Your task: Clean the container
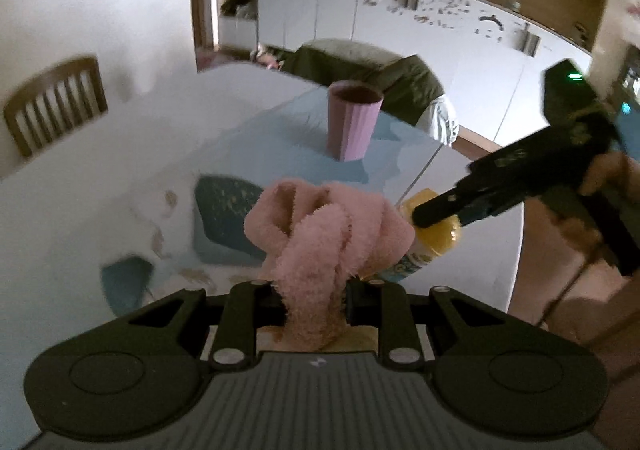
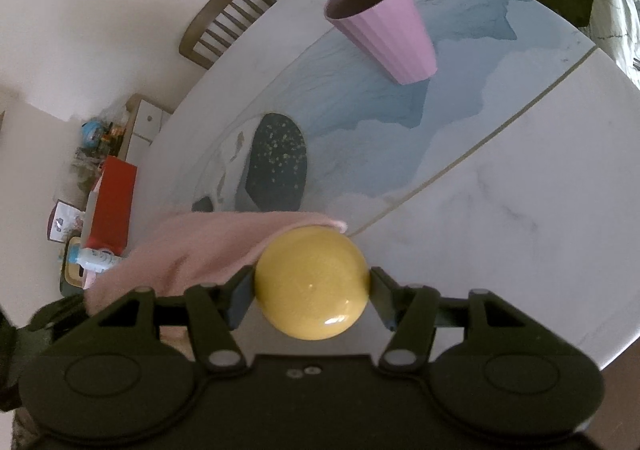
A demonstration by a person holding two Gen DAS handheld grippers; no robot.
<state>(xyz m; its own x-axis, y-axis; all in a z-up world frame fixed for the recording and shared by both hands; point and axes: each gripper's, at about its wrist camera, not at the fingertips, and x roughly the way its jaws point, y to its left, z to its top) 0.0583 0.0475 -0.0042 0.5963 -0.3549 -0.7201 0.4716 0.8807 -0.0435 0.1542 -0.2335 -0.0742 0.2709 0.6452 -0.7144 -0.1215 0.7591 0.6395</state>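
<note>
A pink ribbed cup (image 1: pixel 353 123) (image 2: pixel 383 23) stands upright on the table, beyond both grippers. My left gripper (image 1: pixel 316 302) is shut on a fluffy pink cloth (image 1: pixel 320 238), which bunches up above its fingers. My right gripper (image 2: pixel 312 292) is shut on a spray bottle with a round yellow cap (image 2: pixel 312 284). In the left wrist view the right gripper (image 1: pixel 424 216) reaches in from the right and clamps the yellow cap (image 1: pixel 438 222), with the bottle's printed body (image 1: pixel 404 266) below. The pink cloth (image 2: pixel 200 246) lies just left of the cap in the right wrist view.
The table (image 2: pixel 520 190) is white marble with a blue patterned mat (image 2: pixel 360 102) under the cup. A wooden chair (image 1: pixel 56 102) stands at the far left side. A dark green jacket (image 1: pixel 400 78) hangs over a chair behind the cup. White cabinets (image 1: pixel 420 22) line the back wall.
</note>
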